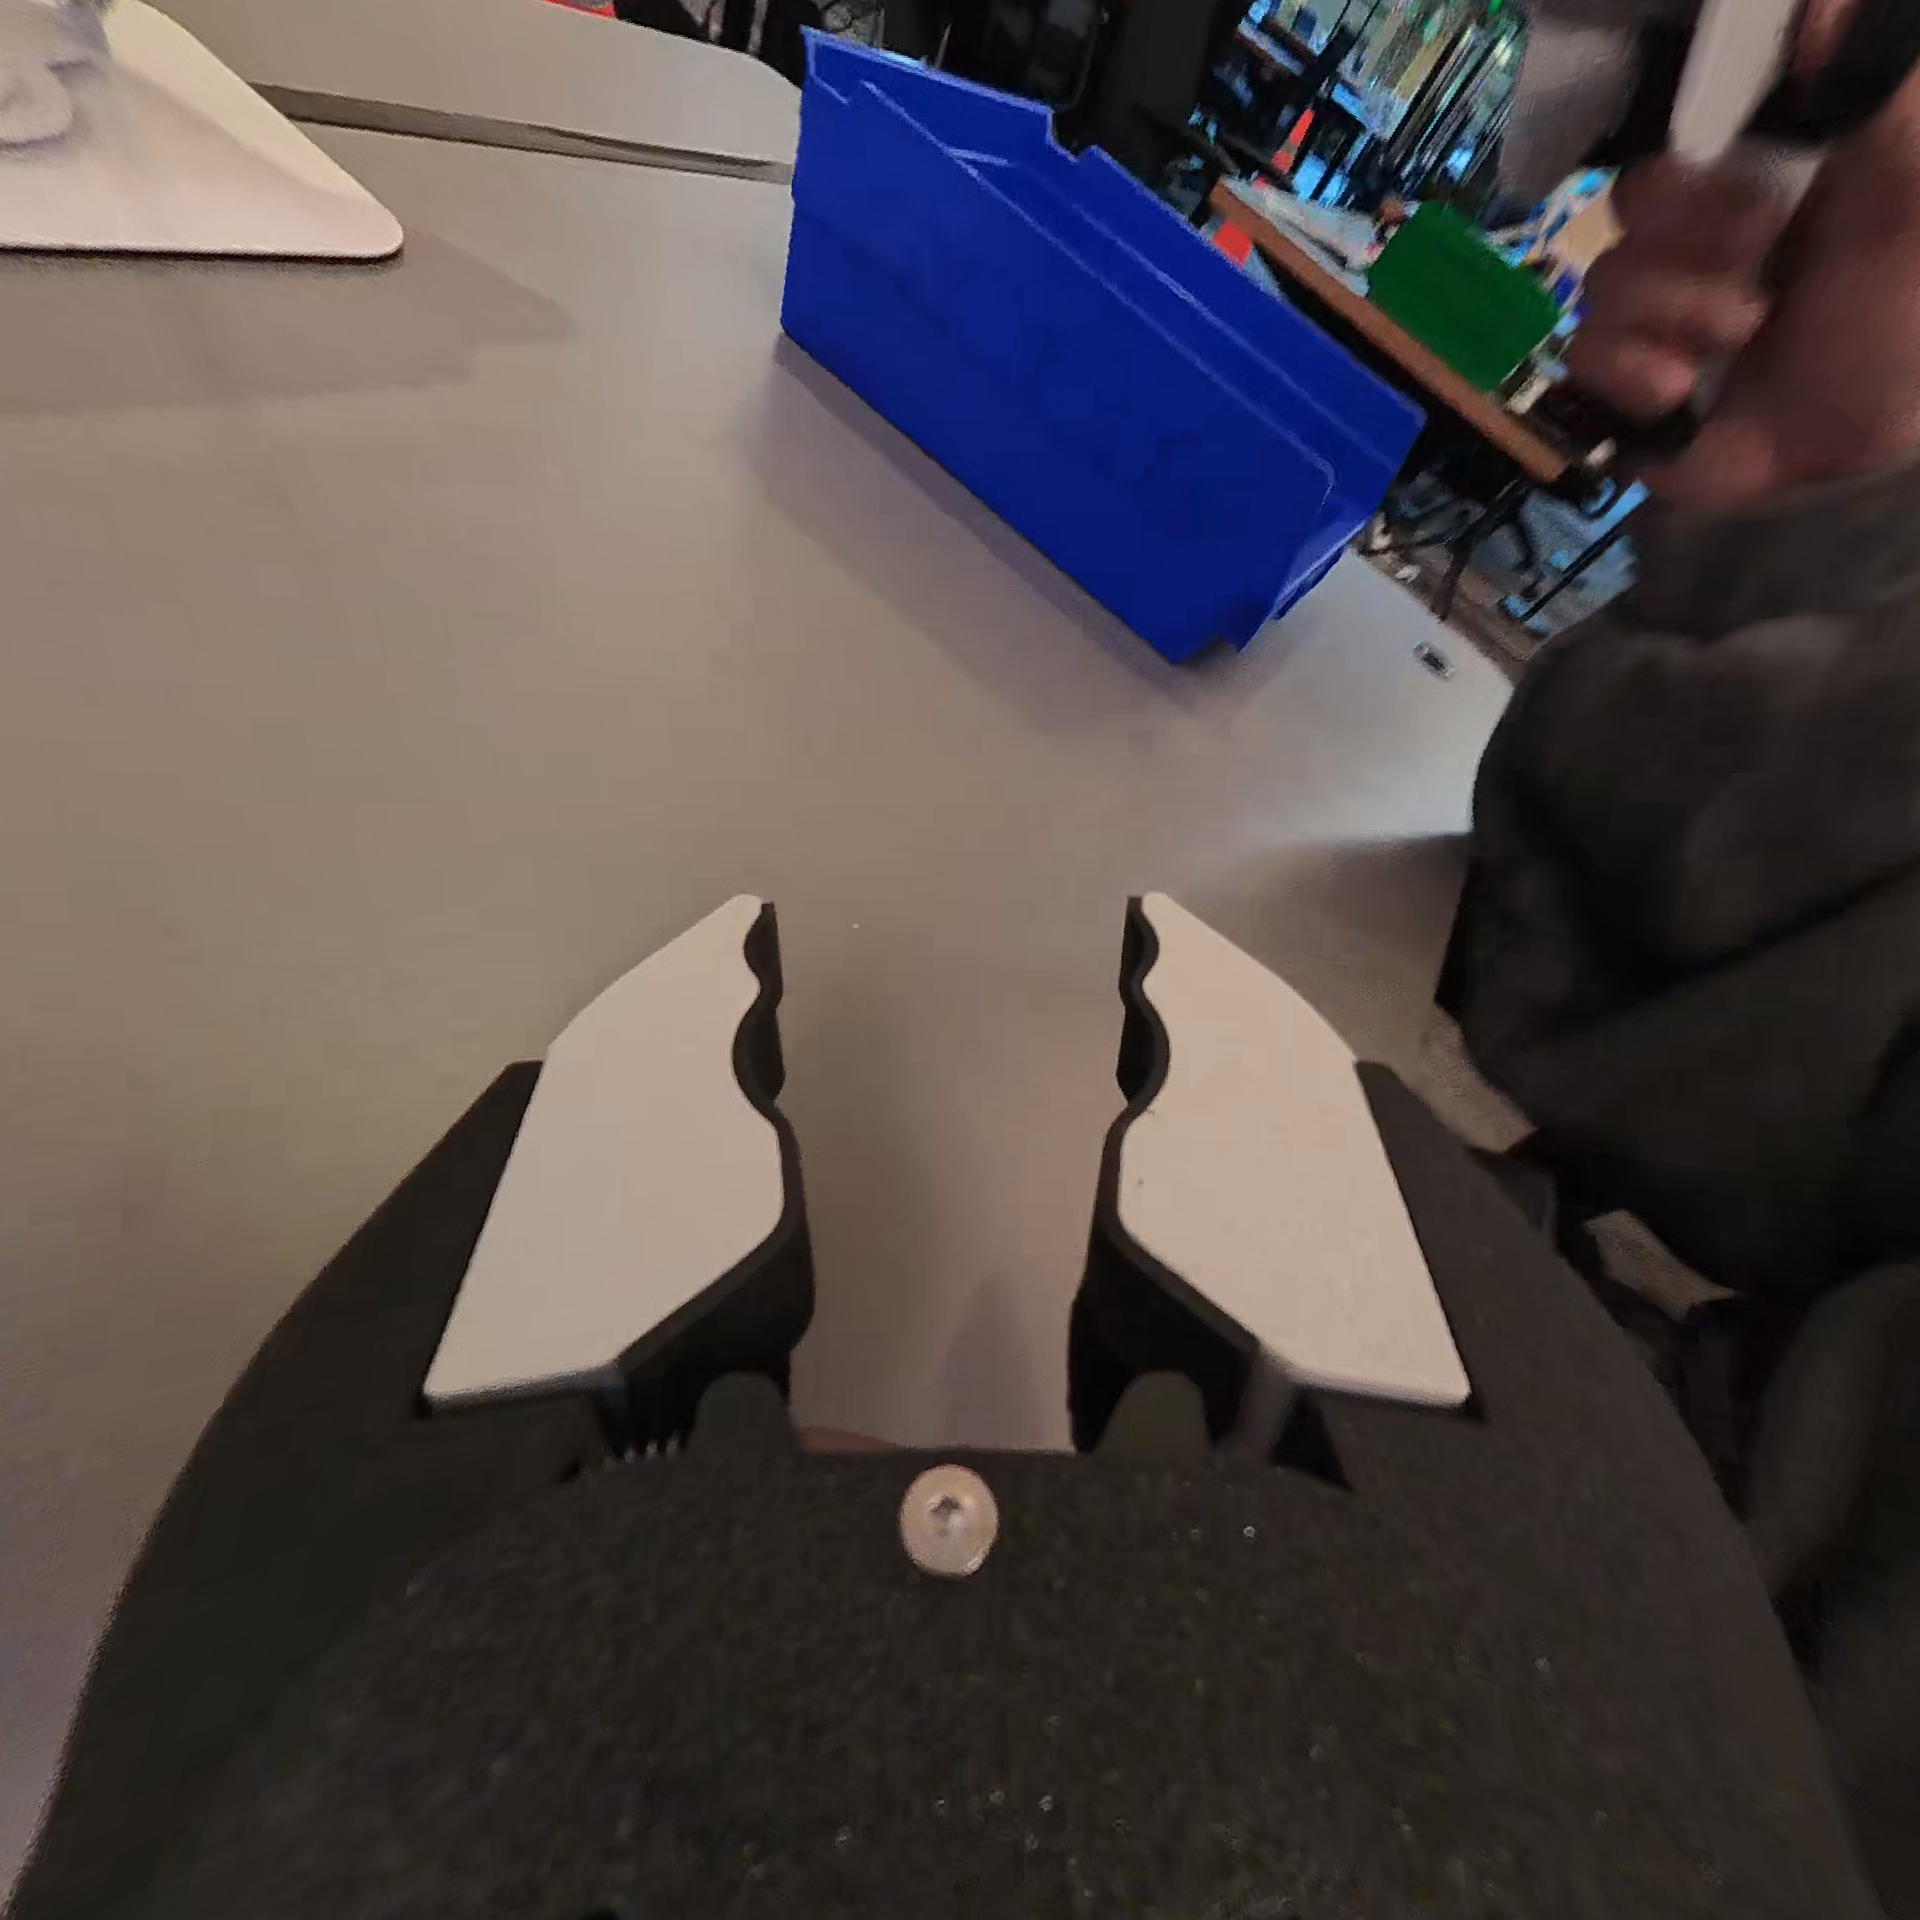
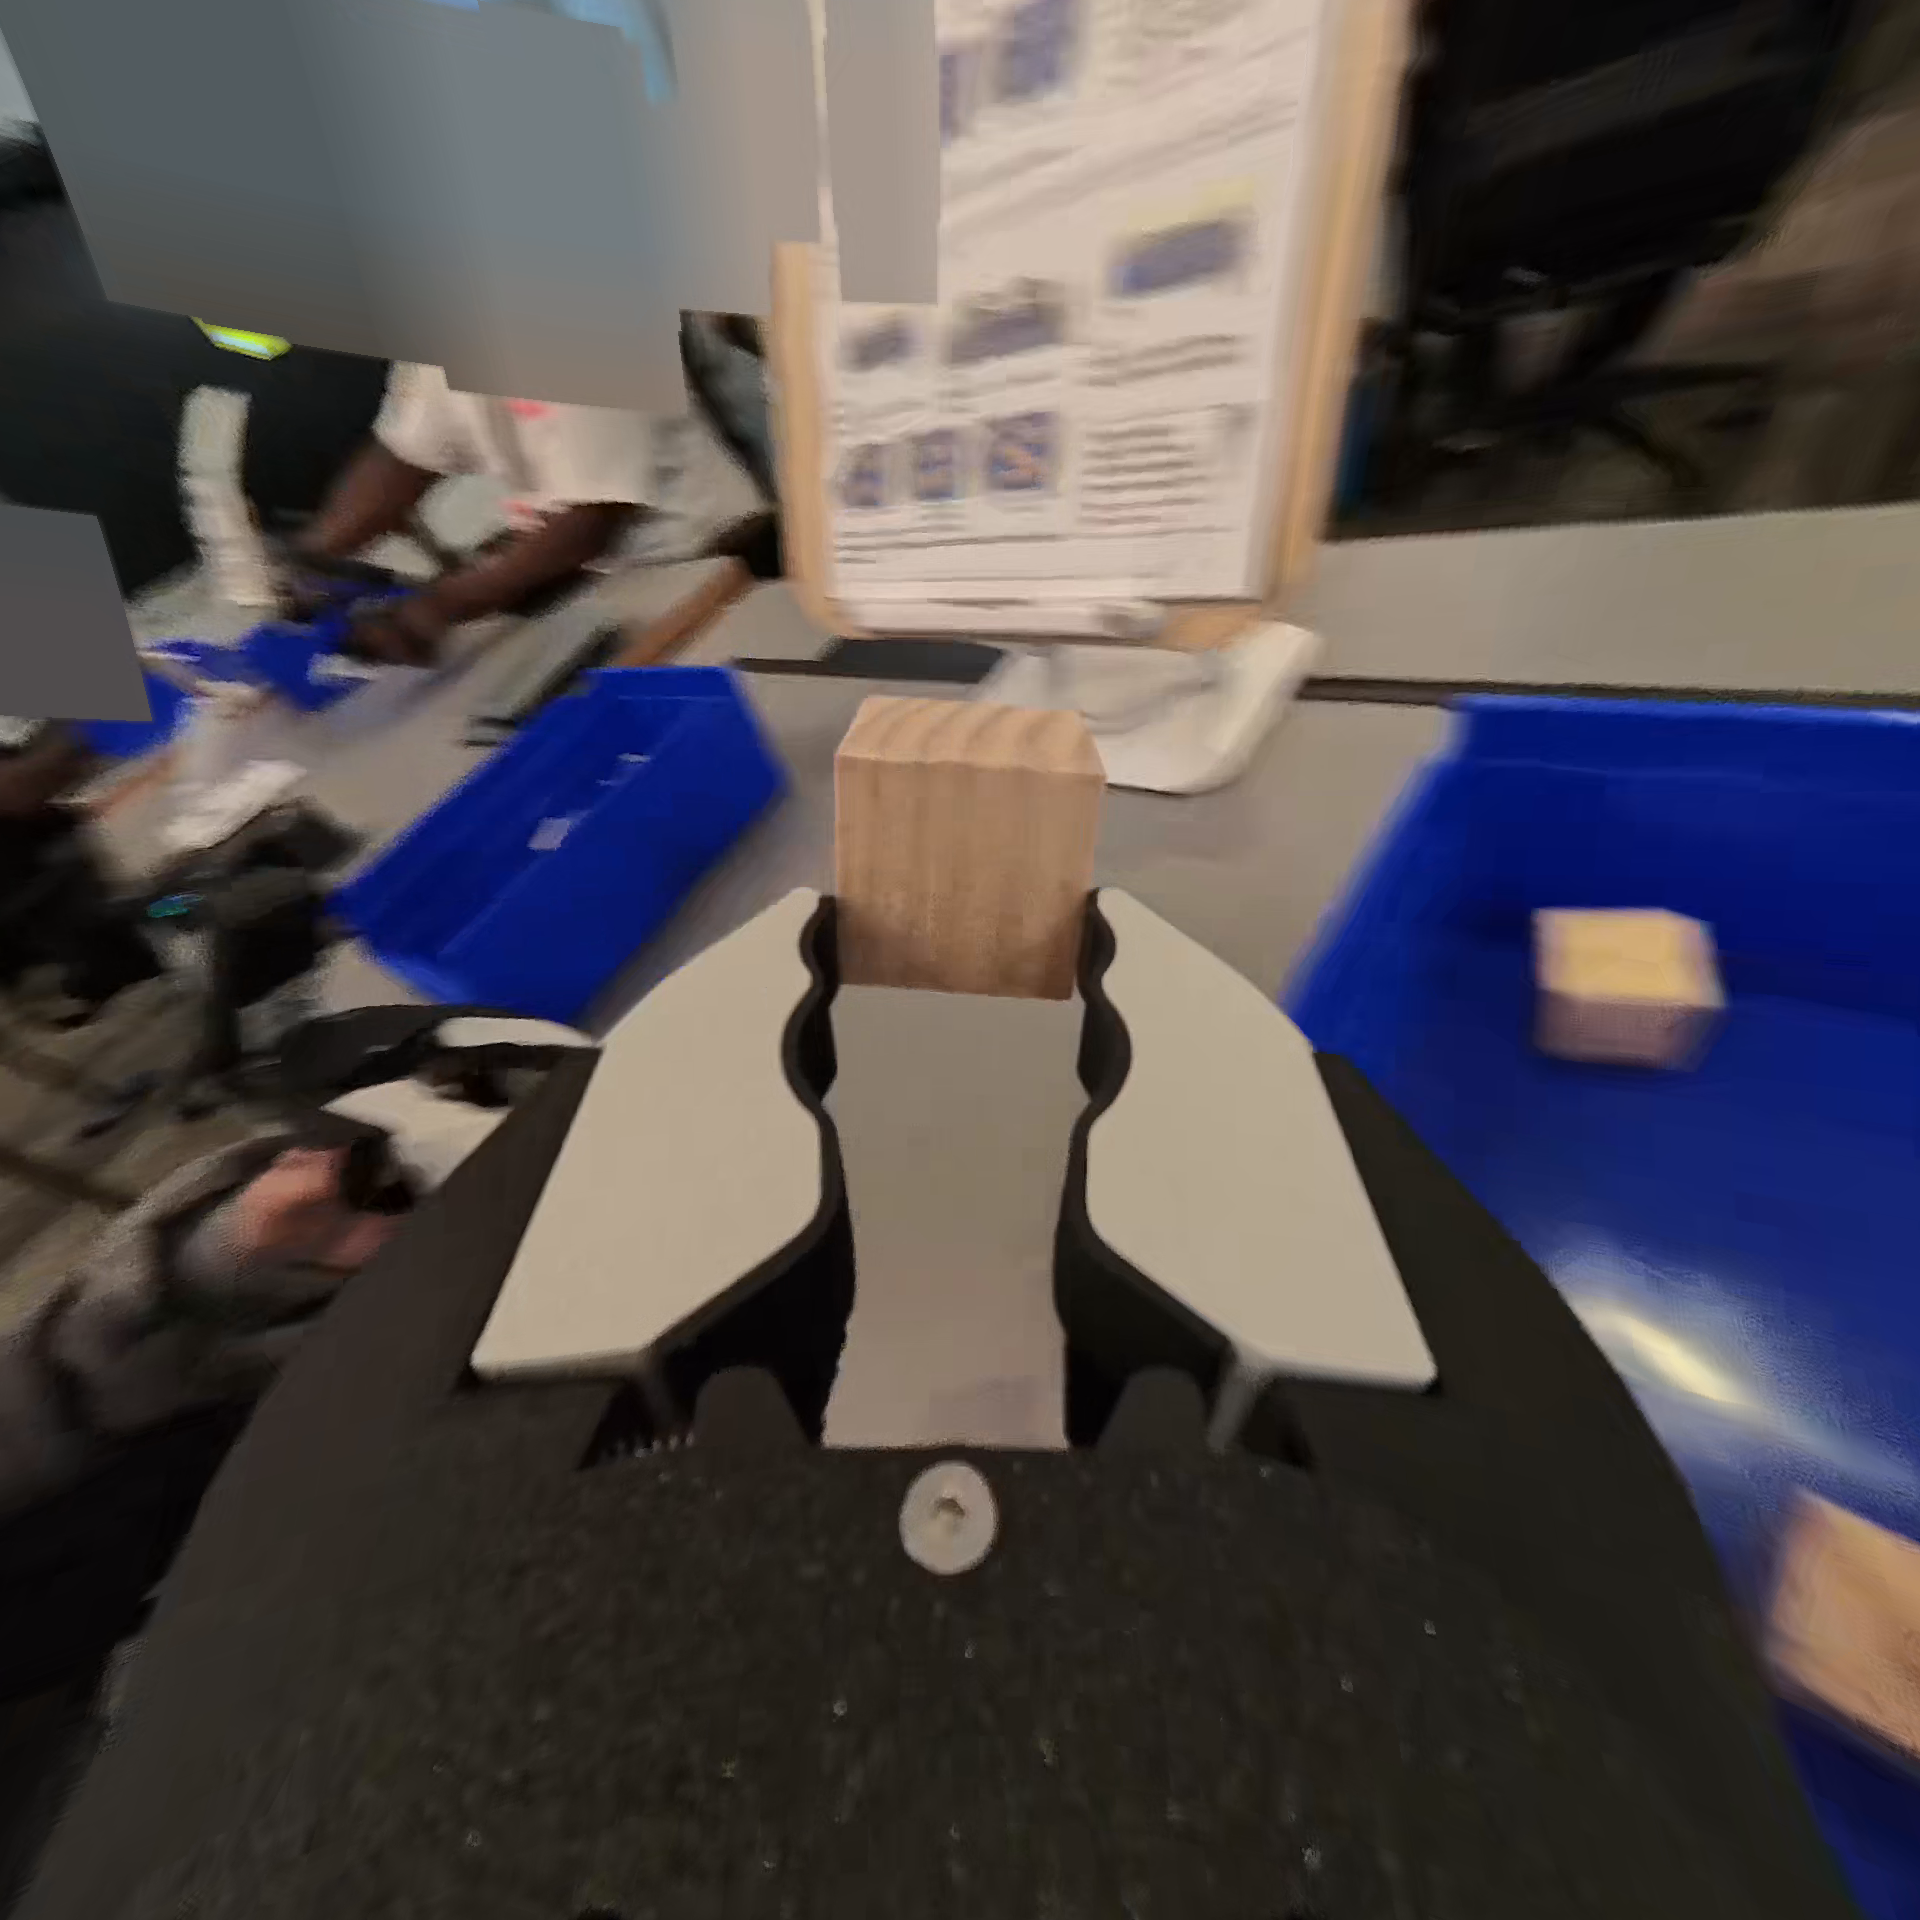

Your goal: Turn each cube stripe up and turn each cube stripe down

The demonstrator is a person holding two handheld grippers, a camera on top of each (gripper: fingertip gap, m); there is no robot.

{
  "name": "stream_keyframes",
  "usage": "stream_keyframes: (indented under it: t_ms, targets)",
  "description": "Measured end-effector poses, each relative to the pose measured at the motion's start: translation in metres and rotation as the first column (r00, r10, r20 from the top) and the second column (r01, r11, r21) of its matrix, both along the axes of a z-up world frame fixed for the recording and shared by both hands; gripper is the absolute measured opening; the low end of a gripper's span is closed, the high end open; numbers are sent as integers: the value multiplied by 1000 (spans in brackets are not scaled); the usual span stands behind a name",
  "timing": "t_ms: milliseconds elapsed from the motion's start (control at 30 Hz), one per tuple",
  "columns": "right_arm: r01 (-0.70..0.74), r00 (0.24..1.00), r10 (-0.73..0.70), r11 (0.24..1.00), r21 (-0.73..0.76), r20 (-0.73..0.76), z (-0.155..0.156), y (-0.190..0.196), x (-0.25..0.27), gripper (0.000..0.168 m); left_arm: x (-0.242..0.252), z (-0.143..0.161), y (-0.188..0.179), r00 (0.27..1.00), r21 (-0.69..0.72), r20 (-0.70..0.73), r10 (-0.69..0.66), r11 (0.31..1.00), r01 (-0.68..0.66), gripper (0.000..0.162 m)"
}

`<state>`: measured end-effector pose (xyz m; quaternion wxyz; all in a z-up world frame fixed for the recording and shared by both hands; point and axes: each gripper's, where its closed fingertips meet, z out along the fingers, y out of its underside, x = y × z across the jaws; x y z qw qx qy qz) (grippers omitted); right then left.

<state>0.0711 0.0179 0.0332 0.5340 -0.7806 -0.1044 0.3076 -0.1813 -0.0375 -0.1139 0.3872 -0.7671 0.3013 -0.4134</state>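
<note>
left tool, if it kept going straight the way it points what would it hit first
Probably nothing soon: the open left tool faces bare grey table. The blue bin sits farther off, right of its line; depth is unclear.

Held cube (image 2: 966, 847): pale wood, grain lines running vertically on the near face, end grain on top. It sat upright, pinched at its lower sides, raised above the grey table. No stripe was visible on the faces shown.

Second cube (image 2: 1623, 985): lay on the floor of the blue bin on the right, blurred; light top face, side edges looked purplish. Stripe position could not be determined.

Third cube (image 2: 1844, 1652): same bin, nearer corner, cut off by the frame and too blurred to read.
</note>
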Motion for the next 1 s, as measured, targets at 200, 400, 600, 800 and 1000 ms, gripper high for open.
stream_keyframes:
  t_ms: [200, 400, 600, 800, 1000]
  targets:
    - [346, 895, -195, 871, -349, 401, -87, 40, 102, 45, 8, -5, -7, 996, 59, -78, -34, 998, 39, 61]
    - [429, 839, -76, 702, -569, 539, -173, 61, 121, 45, 9, -6, -9, 996, 41, -77, -43, 998, 46, 61]
    - [467, 792, -16, 660, -588, 610, -201, 65, 122, 45, 10, -12, -8, 996, -8, -74, -55, 998, 55, 61]
    - [472, 779, -48, 701, -534, 625, -196, 69, 126, 51, 13, -15, -12, 992, 2, -104, -69, 998, 69, 61]
    - [275, 905, -133, 907, -318, 405, -97, 65, 75, 57, 9, -10, -10, 994, 13, -99, -47, 999, 49, 61]
